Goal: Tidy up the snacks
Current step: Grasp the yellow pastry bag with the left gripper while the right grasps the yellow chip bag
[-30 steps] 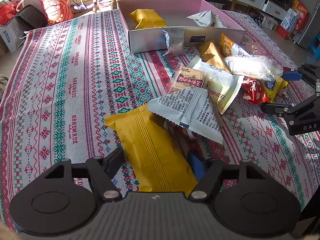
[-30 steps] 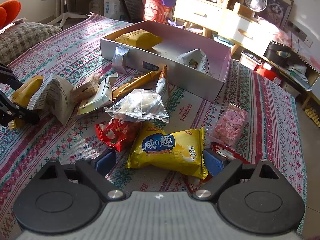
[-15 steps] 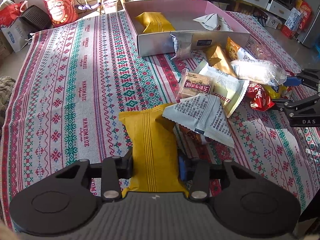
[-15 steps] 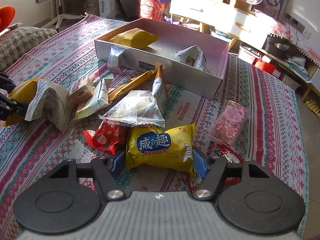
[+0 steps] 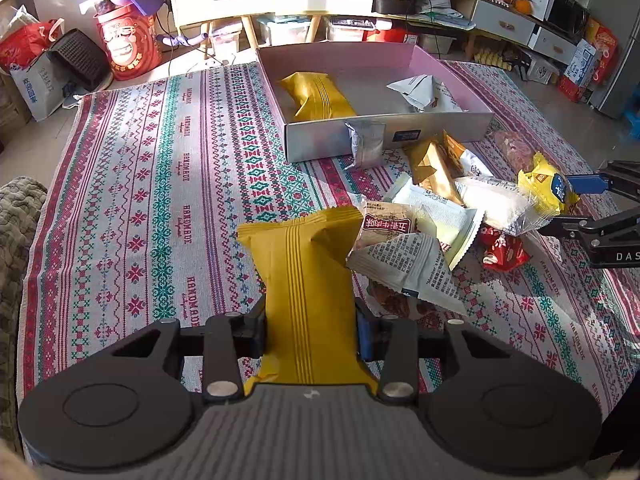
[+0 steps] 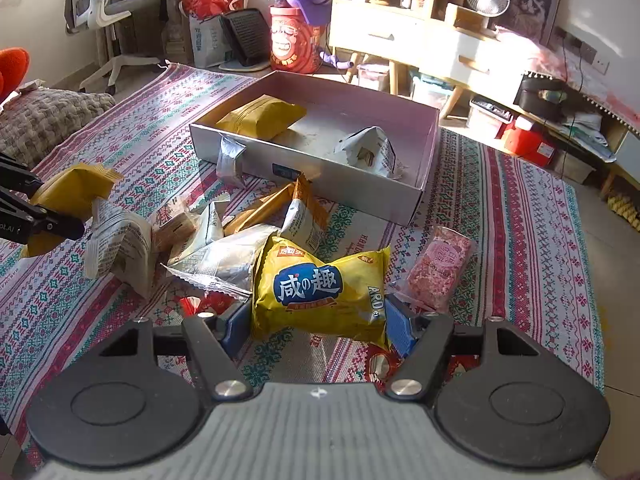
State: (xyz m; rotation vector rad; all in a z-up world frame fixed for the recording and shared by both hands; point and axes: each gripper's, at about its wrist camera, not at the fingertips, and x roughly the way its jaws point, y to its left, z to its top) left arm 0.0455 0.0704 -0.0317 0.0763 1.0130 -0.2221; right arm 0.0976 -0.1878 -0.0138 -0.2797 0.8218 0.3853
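Gripping a mustard-yellow packet between its fingers, the left gripper is clamped. The right gripper has just closed onto a yellow biscuit bag. The pink box lies beyond both.

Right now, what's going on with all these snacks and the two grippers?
A person is sorting snack packets into a pink box that already holds a mustard packet and a white one. The left gripper is shut on a mustard-yellow packet; the right gripper is clamped on a yellow biscuit bag with a blue label. Both packets look lifted clear of the patterned cloth. More packets remain piled beside the box.
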